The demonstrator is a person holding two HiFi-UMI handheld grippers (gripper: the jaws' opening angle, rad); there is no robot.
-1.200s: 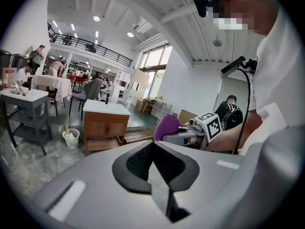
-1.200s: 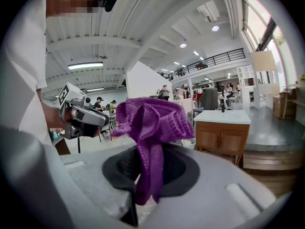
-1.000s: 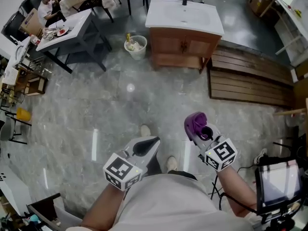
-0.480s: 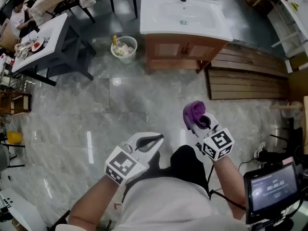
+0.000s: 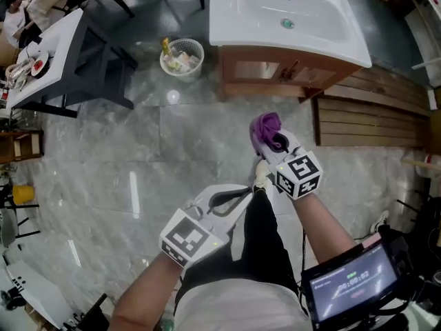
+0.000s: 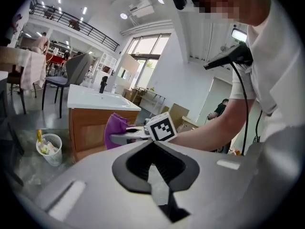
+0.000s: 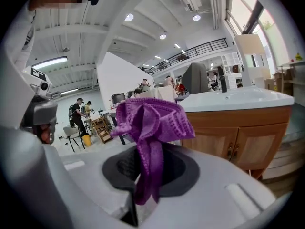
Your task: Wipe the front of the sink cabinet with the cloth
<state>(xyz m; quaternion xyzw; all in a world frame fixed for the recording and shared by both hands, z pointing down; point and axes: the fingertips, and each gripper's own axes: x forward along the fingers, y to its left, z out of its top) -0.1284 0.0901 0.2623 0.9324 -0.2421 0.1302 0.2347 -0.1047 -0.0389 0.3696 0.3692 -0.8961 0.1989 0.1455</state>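
Right gripper [image 7: 143,185] is pinching the purple cloth [image 7: 151,120], bunched up above the jaws; left gripper [image 6: 153,168] is pressed together on nothing; sink cabinet [image 5: 265,71] looks closer than a second ago, so I'd say still walking up, no wiping yet.

No word, brand or number is legible. The screen [image 5: 351,281] at the lower right of the head view shows one line of timer-style digits, too small to read. The left marker cube [image 5: 187,236] on the left gripper [image 5: 249,190] and the right marker cube [image 5: 298,175] on the right gripper [image 5: 273,142] carry black-and-white square code patterns, without letters.
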